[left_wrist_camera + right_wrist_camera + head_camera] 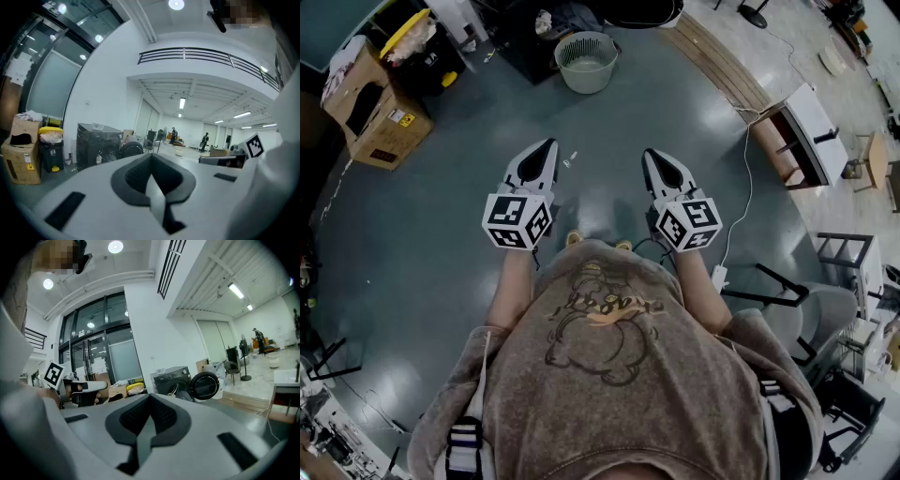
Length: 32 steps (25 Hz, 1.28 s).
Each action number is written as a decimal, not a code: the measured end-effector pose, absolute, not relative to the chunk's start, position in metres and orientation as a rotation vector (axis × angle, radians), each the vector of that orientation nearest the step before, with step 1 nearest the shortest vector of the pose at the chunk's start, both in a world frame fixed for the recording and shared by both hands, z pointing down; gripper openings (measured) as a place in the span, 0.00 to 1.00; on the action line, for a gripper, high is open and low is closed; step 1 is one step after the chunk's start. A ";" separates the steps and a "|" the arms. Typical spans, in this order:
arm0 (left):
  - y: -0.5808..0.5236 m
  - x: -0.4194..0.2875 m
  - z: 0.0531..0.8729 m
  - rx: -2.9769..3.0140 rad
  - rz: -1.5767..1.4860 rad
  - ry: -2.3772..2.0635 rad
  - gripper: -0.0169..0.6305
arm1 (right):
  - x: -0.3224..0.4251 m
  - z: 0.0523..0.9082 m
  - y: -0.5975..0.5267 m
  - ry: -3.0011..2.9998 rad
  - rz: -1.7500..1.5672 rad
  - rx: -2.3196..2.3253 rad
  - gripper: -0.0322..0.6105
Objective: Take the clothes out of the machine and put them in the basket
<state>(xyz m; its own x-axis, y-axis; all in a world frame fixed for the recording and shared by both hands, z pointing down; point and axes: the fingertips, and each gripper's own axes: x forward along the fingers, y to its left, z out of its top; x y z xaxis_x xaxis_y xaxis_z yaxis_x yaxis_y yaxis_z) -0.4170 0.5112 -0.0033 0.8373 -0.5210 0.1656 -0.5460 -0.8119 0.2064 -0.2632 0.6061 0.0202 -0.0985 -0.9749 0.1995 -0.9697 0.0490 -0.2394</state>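
Smooth grey-green floor [441,244] filled the head view, glossy under the lights. At its far edge stood the basket [586,61], round, pale and ribbed, just beside the dark, boxy washing machine [525,42]. A pale scrap that looked like clothes [546,21] lay at the machine's mouth. It was too small to tell more. Both tools were well short of it.

The left gripper [548,146] and right gripper [649,156] were side by side near the person's waist. Each one's ribbed dark rubber fingers [133,176] were pressed together on nothing.

Only the right gripper view showed the machine's round, black-rimmed door [205,385] swung open. Only the left gripper view showed the brown cardboard box [21,157] and the yellow-lidded bin [50,150] from the side.
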 end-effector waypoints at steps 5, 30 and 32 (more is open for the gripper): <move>0.504 -0.419 -0.002 2.781 0.162 -0.812 0.04 | -0.265 0.025 0.599 2.221 -0.524 -2.097 0.04; 0.367 -0.361 0.016 2.857 0.161 -0.636 0.04 | -0.214 0.048 0.480 2.153 -0.523 -2.202 0.04; 0.346 -0.341 0.013 2.859 0.144 -0.624 0.04 | -0.195 0.048 0.457 2.163 -0.524 -2.197 0.04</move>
<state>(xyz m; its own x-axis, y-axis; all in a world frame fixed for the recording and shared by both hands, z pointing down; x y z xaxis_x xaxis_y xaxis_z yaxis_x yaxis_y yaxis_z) -0.3407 0.3461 0.0134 0.9055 -0.4009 0.1393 -0.4215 -0.8879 0.1845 -0.1947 0.4566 0.0483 -0.0128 -0.9741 0.2256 -0.9694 -0.0432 -0.2415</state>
